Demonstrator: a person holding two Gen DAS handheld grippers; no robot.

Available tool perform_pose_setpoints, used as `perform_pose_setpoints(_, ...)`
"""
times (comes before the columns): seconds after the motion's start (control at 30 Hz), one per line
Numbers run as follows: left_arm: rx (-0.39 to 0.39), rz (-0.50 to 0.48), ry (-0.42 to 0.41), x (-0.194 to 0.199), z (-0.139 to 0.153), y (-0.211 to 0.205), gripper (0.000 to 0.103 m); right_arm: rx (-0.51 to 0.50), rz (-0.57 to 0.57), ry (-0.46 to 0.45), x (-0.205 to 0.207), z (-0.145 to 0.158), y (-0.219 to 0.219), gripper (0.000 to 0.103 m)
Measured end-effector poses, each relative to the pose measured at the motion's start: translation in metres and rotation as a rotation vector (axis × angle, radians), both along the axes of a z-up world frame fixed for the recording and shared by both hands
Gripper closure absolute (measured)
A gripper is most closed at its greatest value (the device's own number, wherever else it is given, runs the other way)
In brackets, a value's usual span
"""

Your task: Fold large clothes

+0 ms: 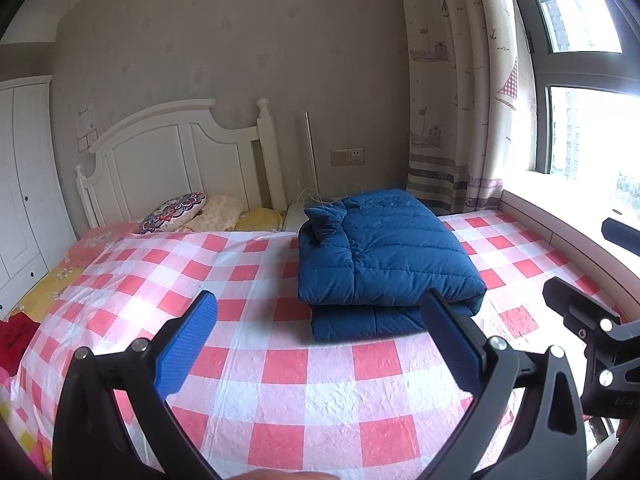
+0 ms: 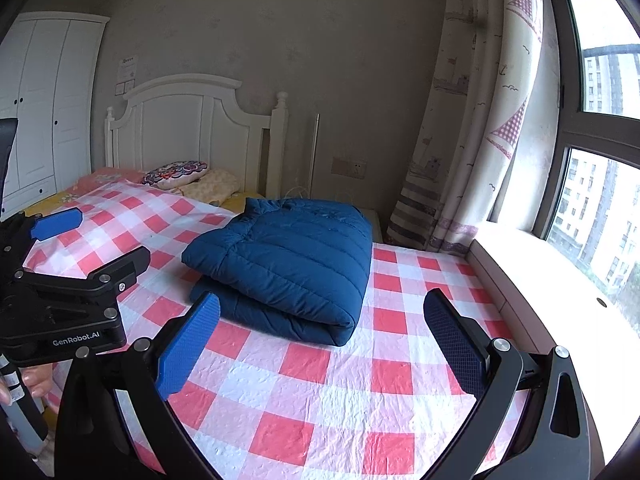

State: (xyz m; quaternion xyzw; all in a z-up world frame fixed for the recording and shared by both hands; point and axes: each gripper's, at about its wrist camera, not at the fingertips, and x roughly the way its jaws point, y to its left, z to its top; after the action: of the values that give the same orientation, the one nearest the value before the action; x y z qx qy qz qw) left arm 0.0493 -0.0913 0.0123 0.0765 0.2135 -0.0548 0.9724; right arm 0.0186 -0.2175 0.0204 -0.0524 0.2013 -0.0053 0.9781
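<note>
A dark blue quilted down jacket lies folded into a thick rectangle on the bed's red-and-white checked sheet. It also shows in the right wrist view. My left gripper is open and empty, held above the sheet just in front of the jacket. My right gripper is open and empty too, in front of and to the right of the jacket. The right gripper's body shows at the right edge of the left wrist view. The left gripper shows at the left of the right wrist view.
A white headboard and a patterned pillow are at the far end. A white wardrobe stands at the left. A curtain, a window and its sill run along the right. A red cloth lies at the left edge.
</note>
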Motion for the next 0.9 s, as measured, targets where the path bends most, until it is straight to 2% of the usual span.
perform_pose_setpoints(0.43, -0.001, -0.005, -0.017, -0.005, 0.001, -0.001, 0.002, 0.004, 0.012, -0.006, -0.001, -0.001, 0.004, 0.005)
perform_pose_setpoints(0.63, -0.003, -0.022, -0.01, 0.002, -0.006, -0.004, 0.002, 0.006, 0.016, 0.017, 0.008, -0.008, 0.006, 0.005)
perform_pose_setpoints(0.73, -0.002, -0.033, -0.014, 0.012, -0.013, -0.006, 0.002, 0.016, 0.015, 0.058, 0.023, -0.018, 0.005, 0.005)
perform_pose_setpoints(0.8, -0.006, -0.047, 0.007, 0.024, -0.019, -0.006, 0.002, 0.028, 0.016, 0.087, 0.035, -0.025, 0.005, 0.005)
perform_pose_setpoints(0.9, -0.007, -0.061, 0.088, 0.058, -0.031, 0.006, 0.002, 0.044, 0.011, 0.145, 0.064, -0.034, -0.007, 0.005)
